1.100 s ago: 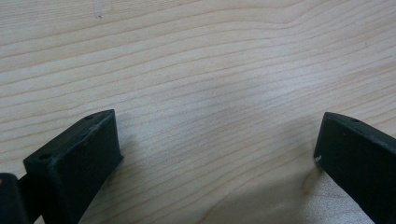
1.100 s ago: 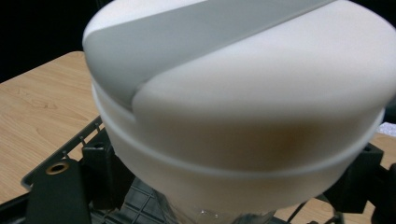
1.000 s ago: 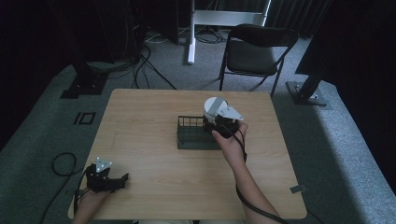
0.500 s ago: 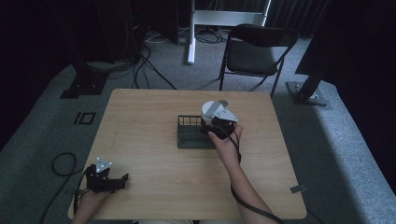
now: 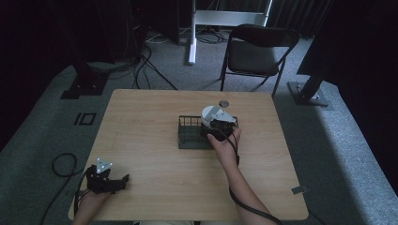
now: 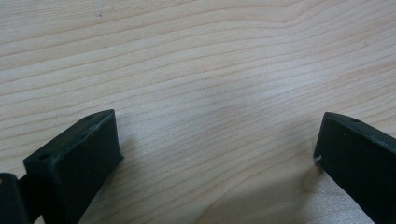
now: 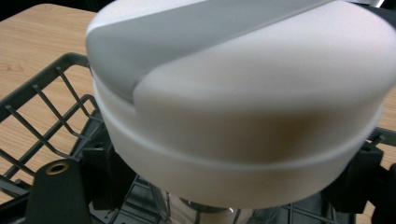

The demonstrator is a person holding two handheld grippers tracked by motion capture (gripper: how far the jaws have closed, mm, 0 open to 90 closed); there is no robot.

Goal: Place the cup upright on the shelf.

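A dark wire rack point(image 5: 187, 137) stands in the middle of the wooden table point(image 5: 141, 117). My right gripper point(image 5: 220, 127) is over the rack's right end, shut on a round white container with a grey band point(image 5: 211, 112). In the right gripper view the container point(image 7: 243, 93) is close up and tilted above the rack's wires point(image 7: 42, 107), with the right gripper's point(image 7: 210, 191) jaws on either side of its lower part. My left gripper point(image 5: 117, 182) rests at the table's near left corner. Its jaws stand wide open over bare wood in the left gripper view point(image 6: 217, 154).
A small dark round disc point(image 5: 224, 103) lies on the table just behind the rack. A black folding chair point(image 5: 258, 51) stands beyond the far edge. Cables and stand bases lie on the grey floor around the table.
My right gripper has carried the white container left and nearer, down over the rack's right end. The left gripper has stayed put.
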